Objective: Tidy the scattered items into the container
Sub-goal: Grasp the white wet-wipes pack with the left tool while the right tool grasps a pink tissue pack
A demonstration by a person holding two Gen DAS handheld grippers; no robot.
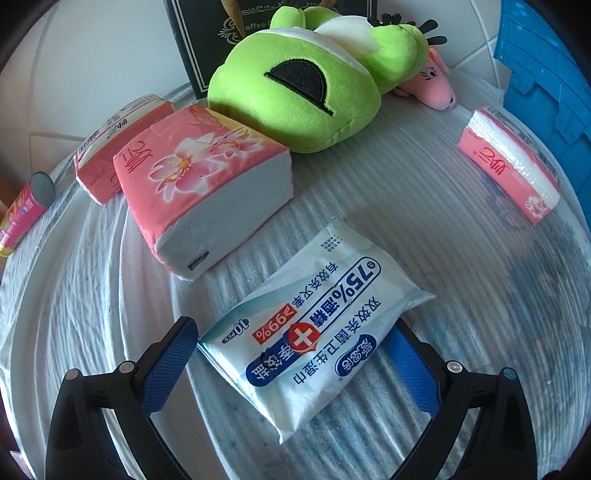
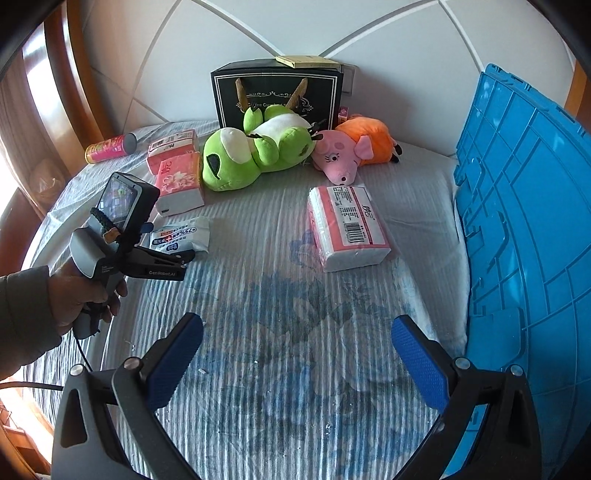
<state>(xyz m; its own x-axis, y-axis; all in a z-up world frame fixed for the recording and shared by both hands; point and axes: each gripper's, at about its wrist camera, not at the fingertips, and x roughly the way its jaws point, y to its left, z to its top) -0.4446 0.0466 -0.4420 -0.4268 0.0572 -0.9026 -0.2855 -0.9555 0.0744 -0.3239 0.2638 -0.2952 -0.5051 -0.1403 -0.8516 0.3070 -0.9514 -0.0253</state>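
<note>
**Entry: wet-wipe pack, pickup pending, left side of bed**

Left gripper (image 1: 295, 354): jaws spread wide, straddling the wet-wipe pack (image 1: 314, 328). The left pad sits at the pack's near corner; the right finger is partly hidden behind the pack's far edge. Whether either pad touches the wrapper cannot be told. No squeeze is evident.

Handling note, as judgement: the pack is soft, slick and lies askew between the fingers. Closing across the thicker middle, not the thin sealed edge, should stop it slipping or folding. Keep the fingers low to the sheet, then lift clear before carrying right.

Right gripper (image 2: 295, 354): jaws apart, holding nothing, hovering over bare sheet.

Container: blue crate (image 2: 524, 229), on the right edge of the bed, well apart from the pack.

Other items awaiting: pink tissue pack (image 2: 347, 225) lying alone mid-bed; two more tissue packs (image 1: 199, 173) just beyond the wipes; green frog plush (image 1: 295, 96); pink pig plush (image 2: 338, 157); red can (image 2: 110, 147) on the far left.

Surface: ribbed white bedsheet (image 2: 258, 332) with faded blue print, soft and yielding.

Room: black gift bag (image 2: 277, 92) against a padded white headboard (image 2: 295, 33); wooden frame at the left.
</note>
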